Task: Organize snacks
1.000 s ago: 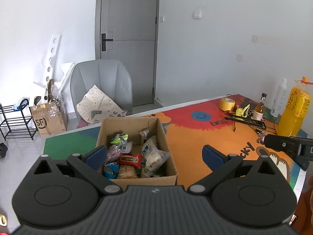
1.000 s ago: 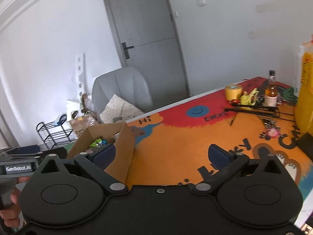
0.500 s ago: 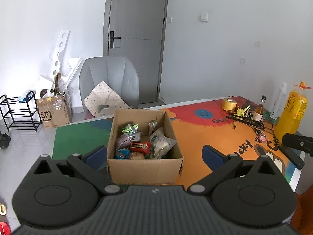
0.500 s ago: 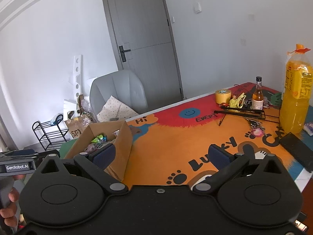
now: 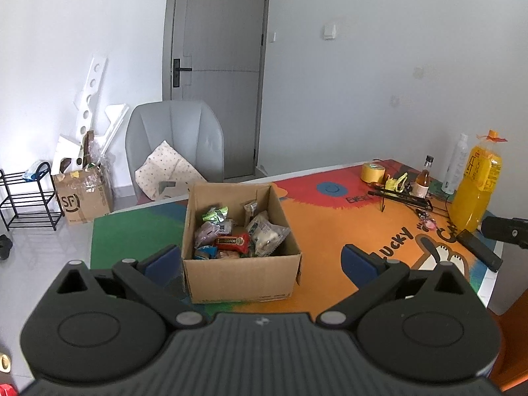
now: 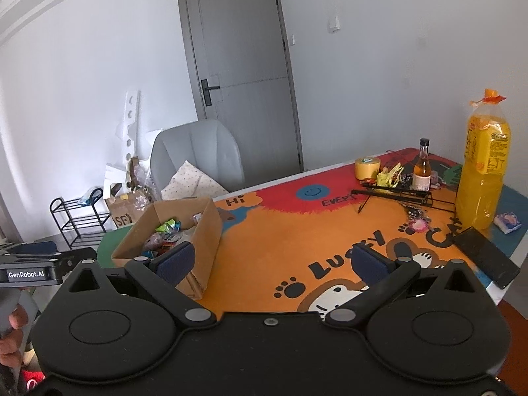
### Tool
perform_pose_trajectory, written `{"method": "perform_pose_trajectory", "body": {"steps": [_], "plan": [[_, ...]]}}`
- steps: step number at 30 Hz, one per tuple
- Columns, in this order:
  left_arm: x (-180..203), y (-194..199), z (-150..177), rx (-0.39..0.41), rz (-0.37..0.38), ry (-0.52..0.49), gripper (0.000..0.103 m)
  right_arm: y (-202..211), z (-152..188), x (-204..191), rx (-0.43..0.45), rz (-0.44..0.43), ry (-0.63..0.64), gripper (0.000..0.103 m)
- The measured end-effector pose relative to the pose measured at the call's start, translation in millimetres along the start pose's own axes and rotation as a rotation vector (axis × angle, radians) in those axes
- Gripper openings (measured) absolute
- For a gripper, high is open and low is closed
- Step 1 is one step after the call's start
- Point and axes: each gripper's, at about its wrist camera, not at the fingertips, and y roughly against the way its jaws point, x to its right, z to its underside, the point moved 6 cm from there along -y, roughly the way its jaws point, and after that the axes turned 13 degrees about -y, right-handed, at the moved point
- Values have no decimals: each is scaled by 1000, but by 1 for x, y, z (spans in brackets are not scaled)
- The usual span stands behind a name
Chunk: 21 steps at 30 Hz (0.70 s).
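An open cardboard box [image 5: 241, 277] stands on the colourful table mat [image 5: 330, 231]. It holds several wrapped snacks, among them a red packet [image 5: 232, 241], a white bag [image 5: 267, 234] and a green wrapper [image 5: 216, 213]. My left gripper [image 5: 260, 259] is open and empty, held back from the box's near wall. My right gripper [image 6: 274, 262] is open and empty, to the right of the box [image 6: 198, 231] over the orange mat [image 6: 297, 237]. The left gripper's body shows at the left edge of the right wrist view [image 6: 33, 270].
At the table's right end stand a tall orange drink bottle [image 6: 483, 168], a small brown bottle [image 6: 422, 168], a yellow tape roll [image 6: 366, 168], a black wire rack [image 6: 396, 194] and a black flat device [image 6: 488, 260]. A grey chair [image 5: 175, 145] with a cushion sits behind the table.
Both grippers have pulled back and risen from the table. The box now lies farther from the left gripper, and more of the table's right end shows. Both stay open.
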Motion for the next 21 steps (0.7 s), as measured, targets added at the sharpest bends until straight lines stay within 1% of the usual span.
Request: {"method": "perform_pose_trajectory", "body": {"steps": [7,10,15,18,21], "plan": [[3,12,-5,25,8,-26,103,7,0,-2,3,-14,5,103],[2,14,-6,30,14,-19,103,9,-1,0,13,1,5,103],[2,14,-6,30,20,-19,103,11,-4,0,23,0,2,103],[1,16,-7,35,52,10,103,12,-4,-1,21,-5,2,103],[-2,18,-9,41,35,17,103,11,-4,-1,21,-1,5,103]]}}
